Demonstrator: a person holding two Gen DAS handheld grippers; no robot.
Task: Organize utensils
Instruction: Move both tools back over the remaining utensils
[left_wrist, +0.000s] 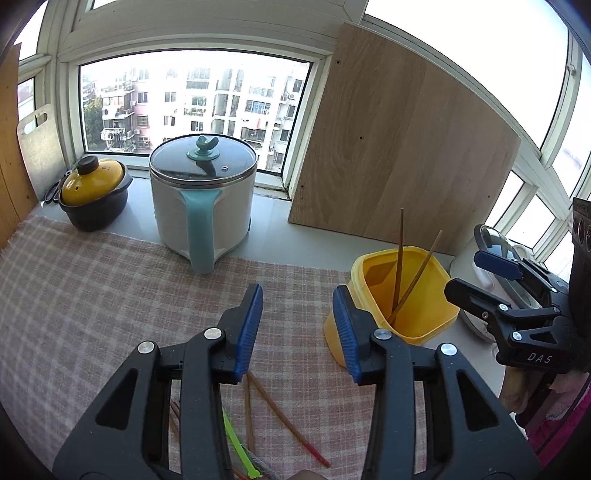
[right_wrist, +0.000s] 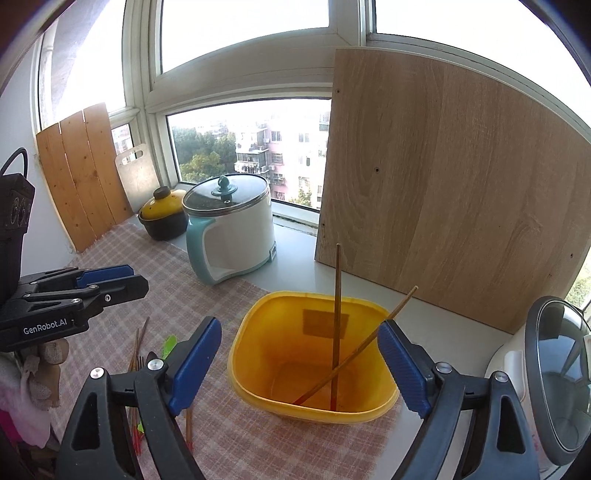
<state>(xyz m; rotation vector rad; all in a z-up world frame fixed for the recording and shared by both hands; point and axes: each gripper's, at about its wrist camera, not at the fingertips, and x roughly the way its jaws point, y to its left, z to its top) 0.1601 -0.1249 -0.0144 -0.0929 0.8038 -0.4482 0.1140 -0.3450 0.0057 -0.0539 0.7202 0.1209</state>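
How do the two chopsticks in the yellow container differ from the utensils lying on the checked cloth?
The two chopsticks stand inside the yellow container, crossing; the loose utensils lie flat on the checked cloth. The chopsticks in the container look plain brown; the ones on the cloth include red-tipped sticks and a bright green piece. Both groups are thin sticks, touched by neither the left gripper nor the right gripper.

Bin (right_wrist: 310, 369) mouth open from above, only two chopsticks (right_wrist: 336, 325) leaning inside, crossing the middle; board (right_wrist: 450, 184) stands close behind bin, blocks approach from the back; cooker (right_wrist: 554, 387) just right of bin, narrow gap there; cloth (left_wrist: 92, 295) left of bin bare up to kettle (left_wrist: 203, 206) and clay pot (left_wrist: 94, 192) at the window; loose chopsticks (left_wrist: 280, 417) lie on the cloth near its front edge.
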